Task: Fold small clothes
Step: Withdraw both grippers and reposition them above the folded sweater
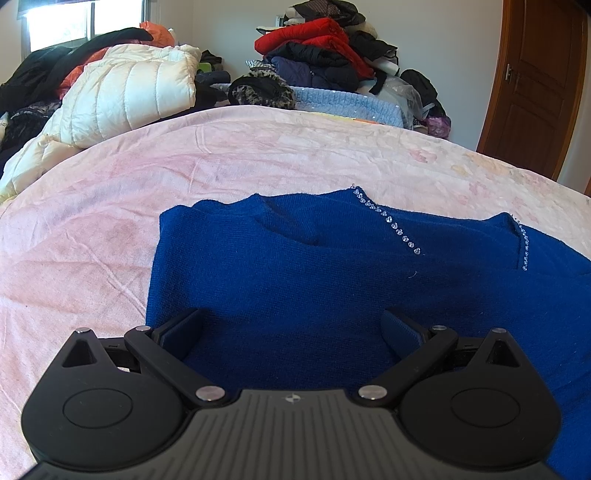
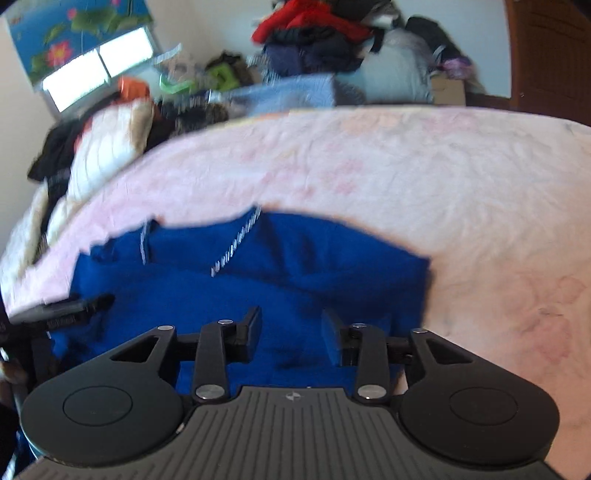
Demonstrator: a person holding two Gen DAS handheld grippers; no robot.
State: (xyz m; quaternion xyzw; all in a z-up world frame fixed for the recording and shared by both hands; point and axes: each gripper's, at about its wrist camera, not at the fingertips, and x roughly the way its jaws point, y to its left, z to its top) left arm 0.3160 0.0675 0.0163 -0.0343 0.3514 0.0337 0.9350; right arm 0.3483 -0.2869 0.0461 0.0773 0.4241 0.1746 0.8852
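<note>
Nearest the lens, the left gripper (image 1: 291, 328) stands wide open over the blue sweater (image 1: 332, 280), gripping nothing. Right gripper (image 2: 291, 332): narrow gap, pads clear of the knit beneath. Only the blurred right view shows the floral blind (image 2: 74, 33) at 10 o'clock; only the left shows the door handle (image 1: 509, 74). No legible writing. Sweater lies on the pink bedspread (image 1: 258, 147); clothes pile (image 1: 317, 48) at 12 o'clock.

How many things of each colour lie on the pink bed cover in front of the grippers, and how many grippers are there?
Blue sweater: 1
White puffer jacket: 1
Black grippers: 2, left and right, both open
Total: 4
</note>
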